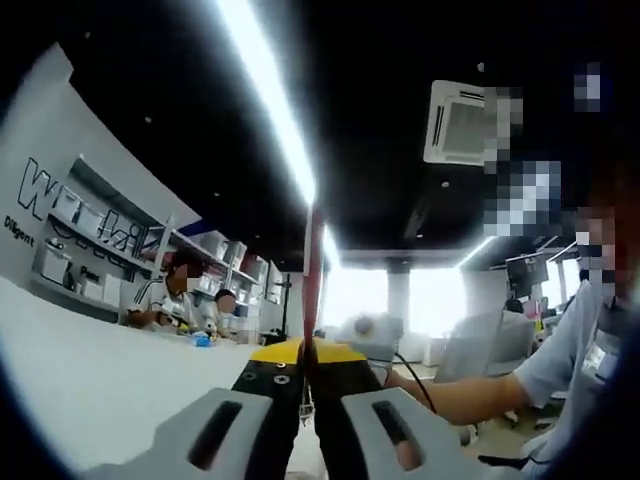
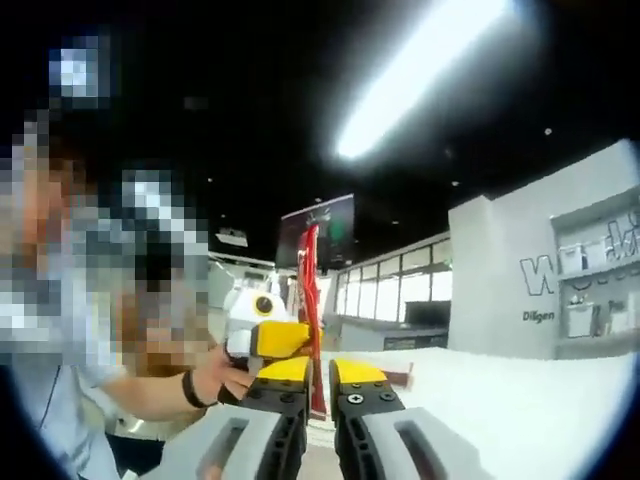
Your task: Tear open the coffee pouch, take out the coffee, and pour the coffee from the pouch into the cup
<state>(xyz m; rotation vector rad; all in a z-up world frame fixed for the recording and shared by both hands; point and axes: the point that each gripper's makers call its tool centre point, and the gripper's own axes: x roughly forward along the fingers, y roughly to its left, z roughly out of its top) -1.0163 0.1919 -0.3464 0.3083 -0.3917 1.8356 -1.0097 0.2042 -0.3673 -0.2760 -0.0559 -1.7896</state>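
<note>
A thin red coffee pouch (image 1: 313, 280) stands edge-on in the left gripper view, rising straight up out of my left gripper (image 1: 308, 365), whose yellow-tipped jaws are shut on its lower end. In the right gripper view the same pouch (image 2: 311, 290) stands upright, and its lower edge runs down into the narrow slot of my right gripper (image 2: 320, 385), which is shut on it. The left gripper (image 2: 275, 340) comes in from the left, gripping the pouch a little higher, with a person's hand (image 2: 215, 380) behind it.
A white table (image 2: 500, 400) spreads out below both grippers, with a small red scrap (image 2: 396, 378) lying on it. Two people (image 1: 175, 300) sit at the far end. The holder's forearm (image 1: 460, 395) reaches in from the right. Shelves (image 1: 80, 250) line the wall.
</note>
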